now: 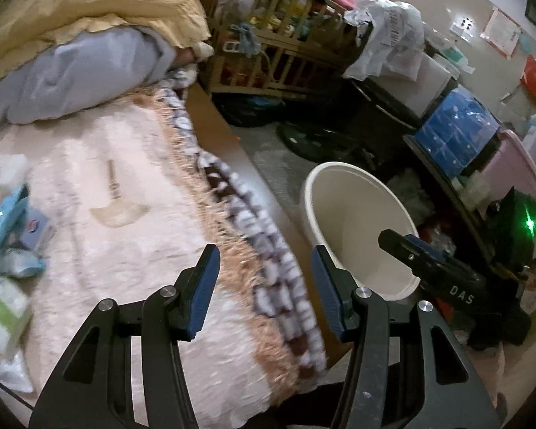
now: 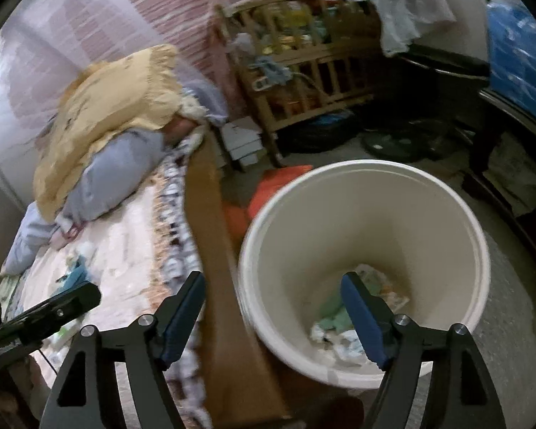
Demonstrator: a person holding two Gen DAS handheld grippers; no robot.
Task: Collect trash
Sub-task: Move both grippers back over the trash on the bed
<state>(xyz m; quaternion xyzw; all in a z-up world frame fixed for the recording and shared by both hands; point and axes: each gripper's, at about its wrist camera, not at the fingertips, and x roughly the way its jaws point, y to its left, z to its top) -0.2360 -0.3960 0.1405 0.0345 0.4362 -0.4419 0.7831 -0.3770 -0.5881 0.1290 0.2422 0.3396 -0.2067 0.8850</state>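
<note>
White bucket [image 2: 368, 214] on floor just beside bed edge, crumpled wrappers and paper [image 2: 343, 329] at its bottom. Right gripper [image 2: 273, 318] over bucket's near rim, jaws wide apart, nothing between. Left gripper [image 1: 266, 286] above fringed blanket [image 1: 132, 193] at bed edge, jaws parted, empty. More wrappers [image 1: 7, 236] on bed, far left. Wooden crib [image 1: 278, 46] behind.

Crumpled trash [image 2: 343, 325] inside white bucket [image 2: 443, 193]
</note>
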